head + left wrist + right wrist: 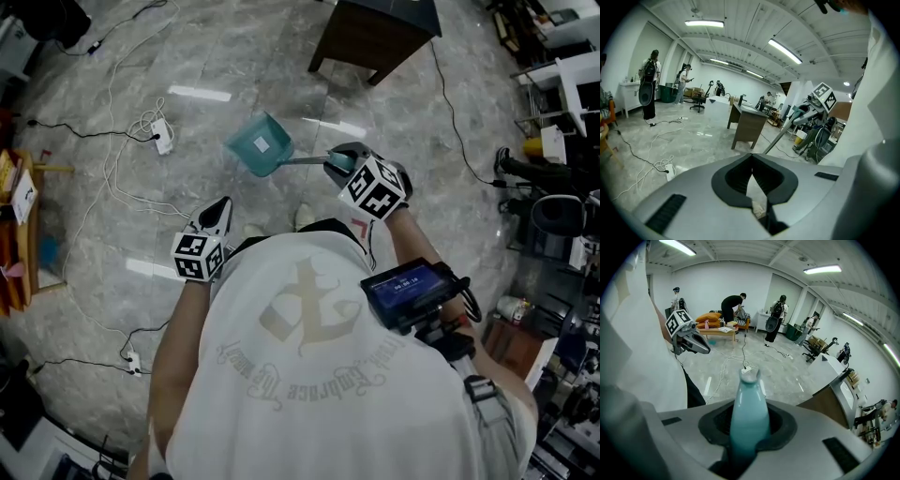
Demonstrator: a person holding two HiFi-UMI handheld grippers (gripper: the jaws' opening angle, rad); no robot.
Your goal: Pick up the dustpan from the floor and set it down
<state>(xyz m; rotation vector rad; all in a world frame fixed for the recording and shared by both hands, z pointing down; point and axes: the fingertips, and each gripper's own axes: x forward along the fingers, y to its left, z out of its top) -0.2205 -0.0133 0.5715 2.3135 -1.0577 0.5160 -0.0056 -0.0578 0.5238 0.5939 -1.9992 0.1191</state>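
Shirt lettering (309,373) and wrist screen digits (410,284), both illegible.

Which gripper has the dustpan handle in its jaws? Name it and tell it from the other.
The right gripper, whose jaws clamp the teal handle of the dustpan. The left gripper has its jaws together with nothing between them.

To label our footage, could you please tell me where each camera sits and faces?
Head view: on the person's head, facing steeply down; shows shirt, left gripper, right gripper, dustpan.
Left gripper view: on that gripper, along its shut, empty jaws toward a desk; shirt at right.
Right gripper view: on that gripper, along jaws clamped on the dustpan's handle; shirt at left.
Shared: each gripper view shows the other gripper.
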